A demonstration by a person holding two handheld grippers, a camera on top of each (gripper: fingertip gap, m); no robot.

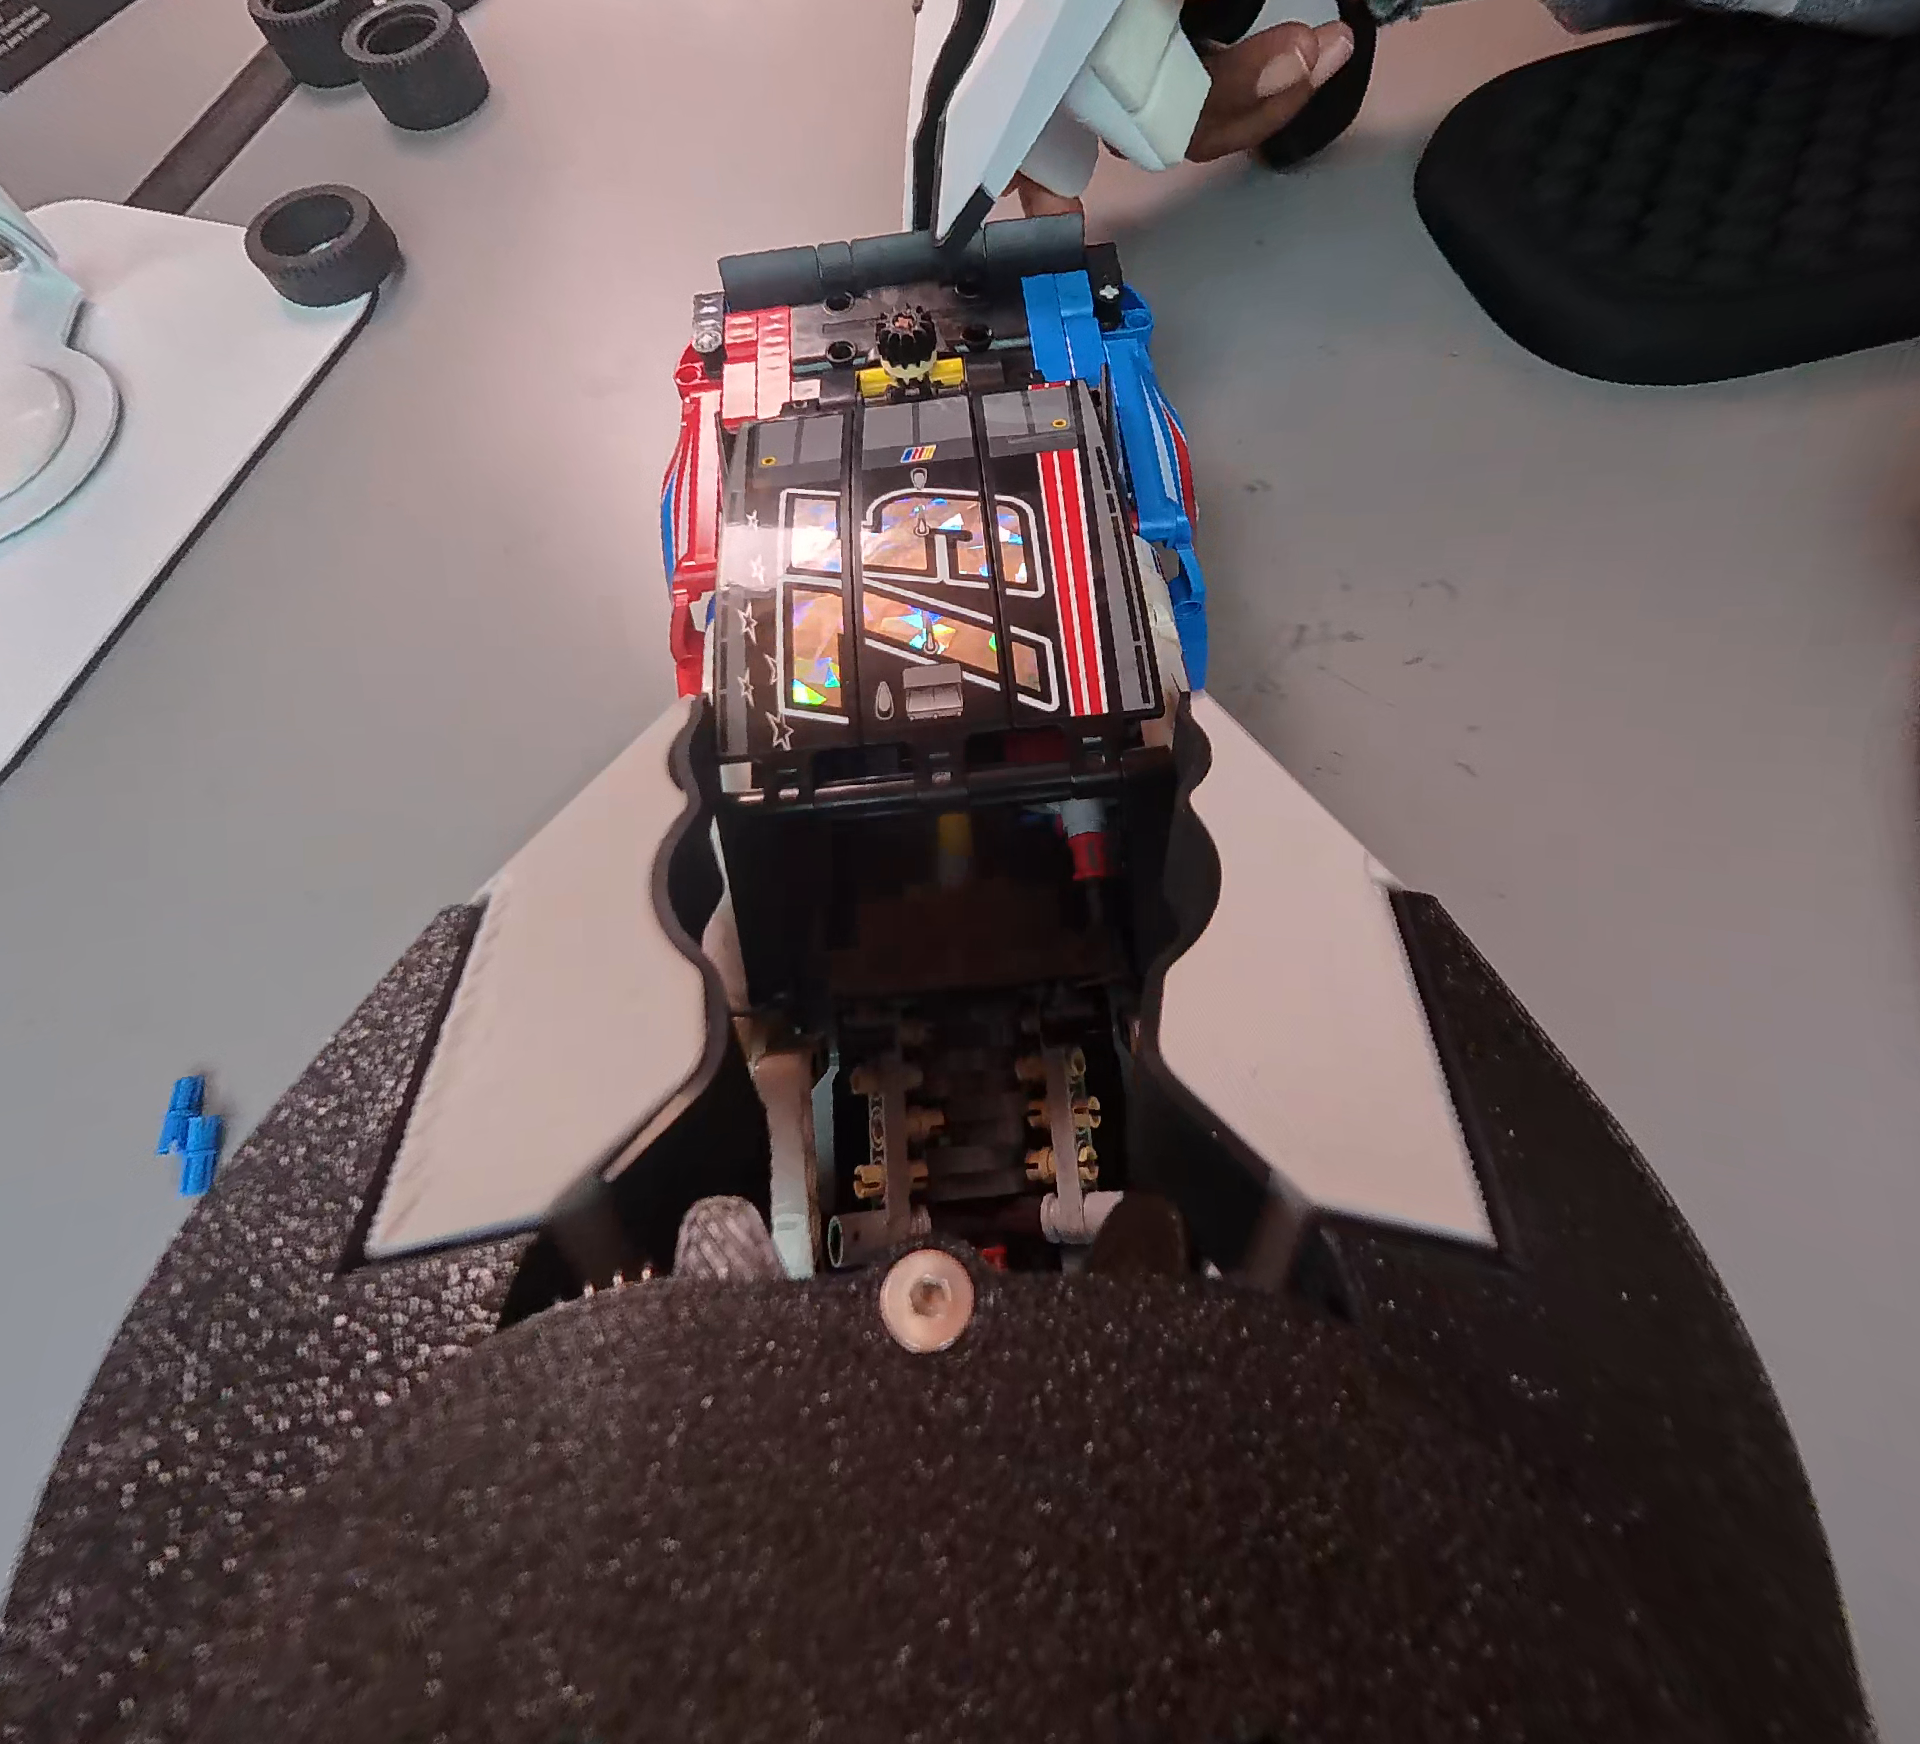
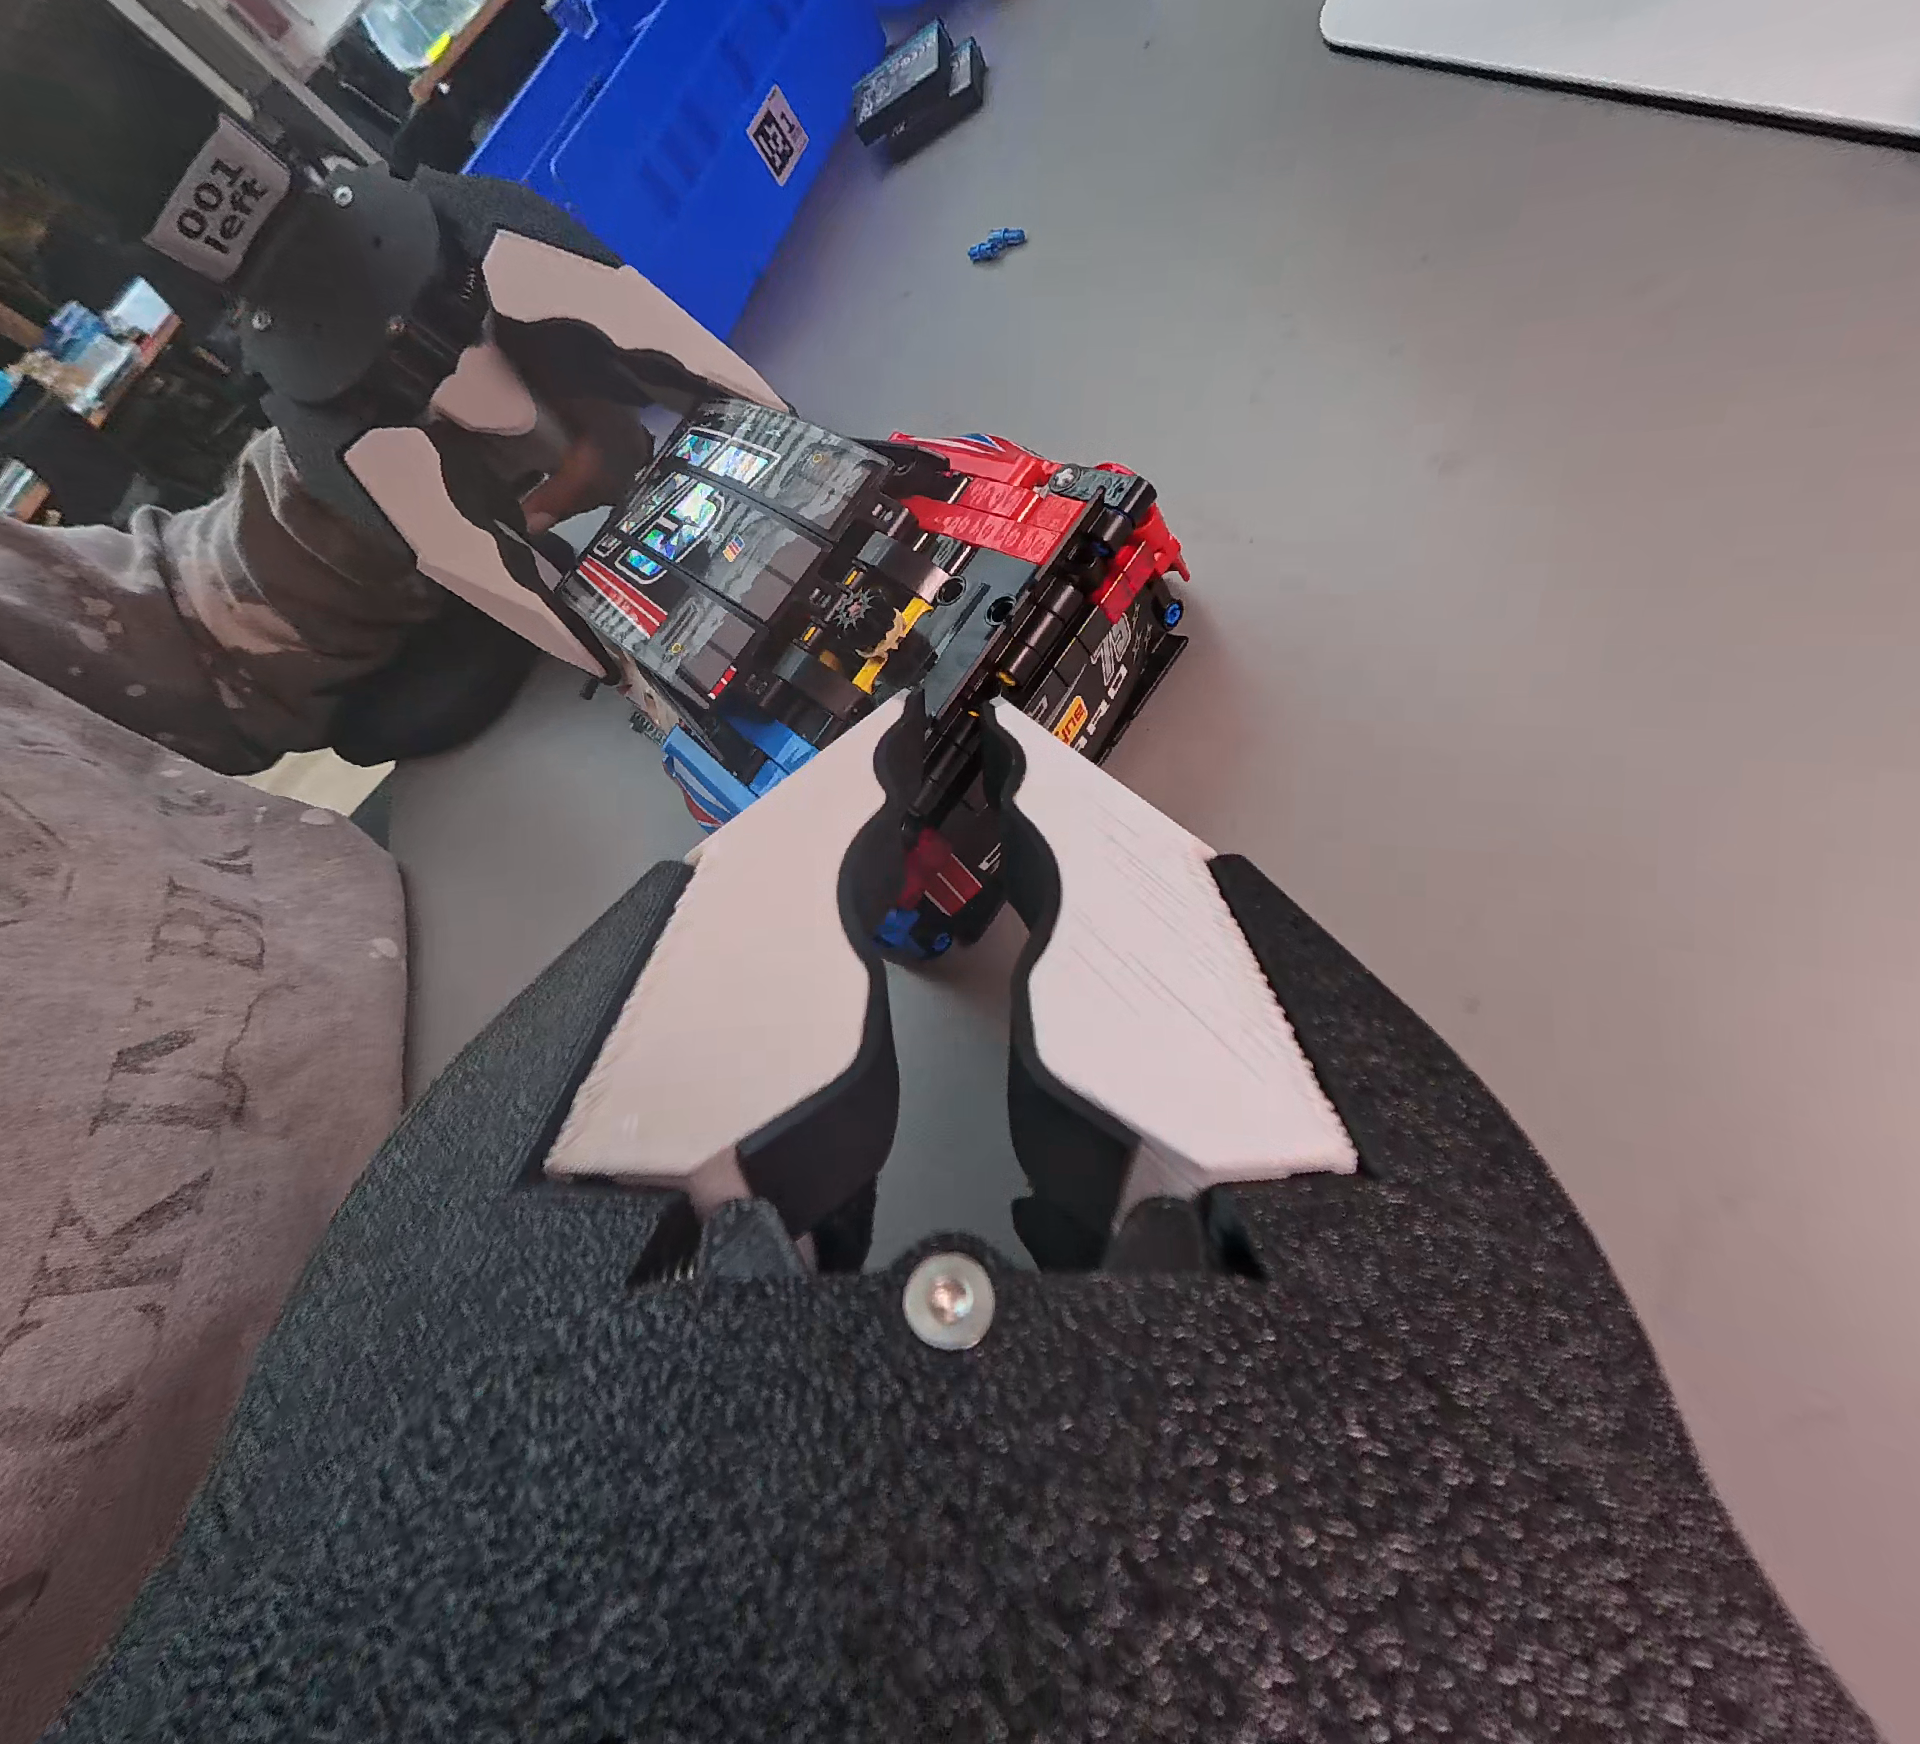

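The left gripper [image 1: 940, 738] is clamping a brick-built model car [image 1: 935, 551] across its body, one white finger lying against each flank while the black, sticker-covered roof is showing just beyond the fingertips; the car is sitting on a grey table [image 1: 416, 655], its red side panels facing one way and its blue ones the other; the right gripper [image 2: 948, 718] is closing its tips on the black spoiler bar [image 1: 904, 255] at the far end of the car, and in the left wrist view that gripper is coming down from above with a person's hand [image 1: 1268, 63] wrapped around its handle; in the right wrist view the jaws are standing nearly together, with the thin black edge of the bar pinched between them; a black gear [image 1: 912, 340] on a yellow piece is sitting just behind the spoiler; four black tyres [image 1: 416, 63] are lying well apart from the car on the table, three bunched together and one alone near a white mat [image 1: 187, 406]; two small blue pegs [image 1: 190, 1135] are lying beside the left gripper; a blue bin [image 2: 686, 105] is standing at the table's far edge.
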